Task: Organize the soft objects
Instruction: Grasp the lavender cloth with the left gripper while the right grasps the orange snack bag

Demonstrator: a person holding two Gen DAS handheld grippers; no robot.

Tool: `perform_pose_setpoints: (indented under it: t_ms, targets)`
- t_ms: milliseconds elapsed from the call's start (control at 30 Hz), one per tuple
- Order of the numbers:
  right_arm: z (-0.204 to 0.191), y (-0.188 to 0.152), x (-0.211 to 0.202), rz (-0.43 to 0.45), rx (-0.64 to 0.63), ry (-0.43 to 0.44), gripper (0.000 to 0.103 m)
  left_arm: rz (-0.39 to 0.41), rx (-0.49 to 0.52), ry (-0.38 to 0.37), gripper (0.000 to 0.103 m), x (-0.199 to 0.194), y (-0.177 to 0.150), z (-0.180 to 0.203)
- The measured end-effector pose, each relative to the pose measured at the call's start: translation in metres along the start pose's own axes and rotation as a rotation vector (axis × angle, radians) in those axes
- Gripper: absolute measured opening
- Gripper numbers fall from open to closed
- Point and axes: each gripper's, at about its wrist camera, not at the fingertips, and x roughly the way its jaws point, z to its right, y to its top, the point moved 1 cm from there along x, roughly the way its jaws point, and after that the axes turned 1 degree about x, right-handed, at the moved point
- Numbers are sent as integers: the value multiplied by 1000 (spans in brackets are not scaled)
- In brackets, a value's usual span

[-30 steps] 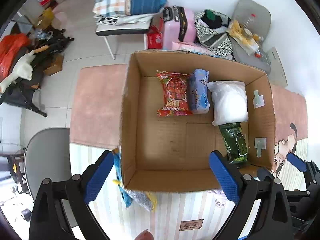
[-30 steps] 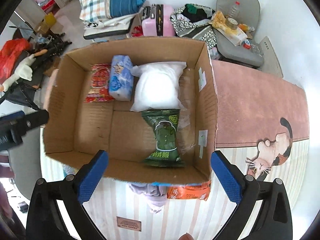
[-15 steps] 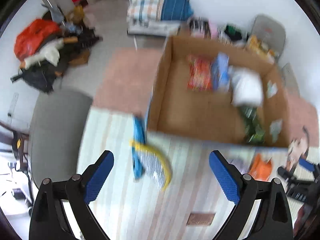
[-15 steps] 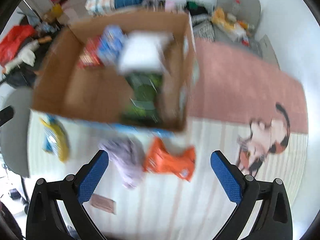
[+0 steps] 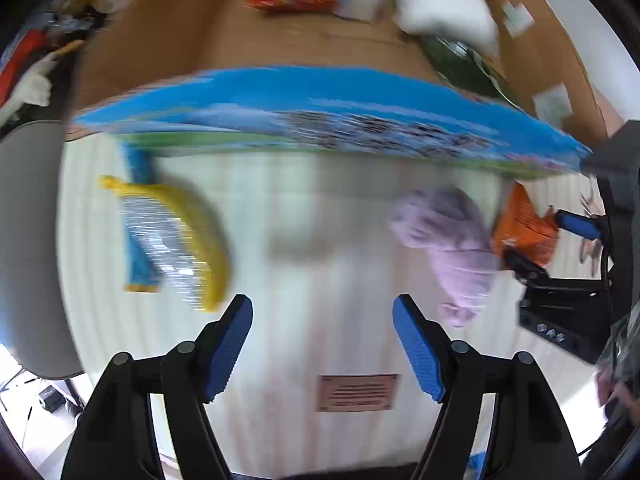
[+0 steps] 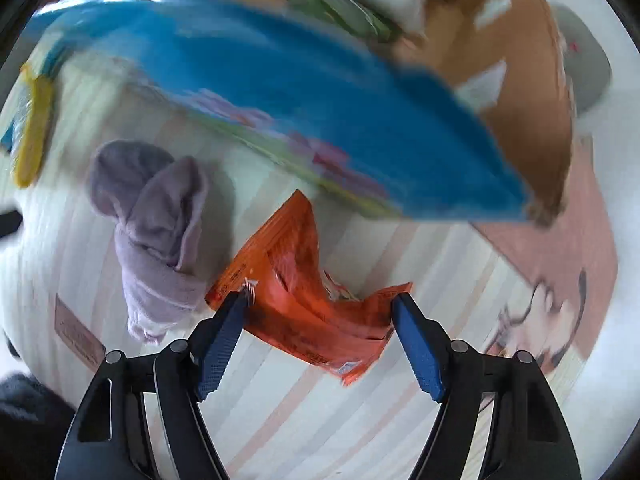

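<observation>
Right gripper (image 6: 318, 312) is straddling the crumpled orange foil snack packet (image 6: 304, 292) on the striped cloth worktop (image 6: 360, 408), jaws closing around it but not clamped yet, so I'd guess that's the next thing headed for the box. Left gripper (image 5: 322, 320) is closing on nothing over bare cloth, between the yellow-and-blue plastic packet (image 5: 172, 240) and the bunched-up lilac cloth (image 5: 452, 240). Farther back, the blue-fronted cardboard box (image 5: 320, 108) already holds several soft packs.
</observation>
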Motion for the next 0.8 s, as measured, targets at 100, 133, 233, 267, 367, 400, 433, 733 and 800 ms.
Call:
perform_pose_setpoints:
  t_ms: [100, 133, 233, 267, 367, 400, 433, 733, 800]
  targets:
    - [13, -7, 1, -63, 157, 131, 72, -20, 15, -26, 71, 8, 8, 17]
    - [21, -14, 4, -110, 246, 232, 72, -26, 16, -37, 71, 10, 11, 21]
    - [34, -26, 5, -131, 369, 402, 72, -48, 20, -67, 72, 18, 21, 34]
    - [37, -29, 4, -125, 381, 390, 72, -58, 31, -61, 72, 23, 26, 39]
    - [38, -33, -1, -75, 321, 308, 74, -86, 59, -58, 74, 37, 35, 51]
    - [35, -34, -2, -68, 299, 295, 74, -97, 64, -73, 74, 41, 38, 55]
    - [29, -34, -5, -53, 248, 276, 74, -107, 66, -83, 74, 44, 41, 59]
    - [-8, -49, -16, 37, -101, 86, 75, -120, 152, -38, 47, 64, 44, 79]
    - [-13, -53, -13, 36, -139, 71, 75, -132, 139, -20, 40, 64, 33, 67]
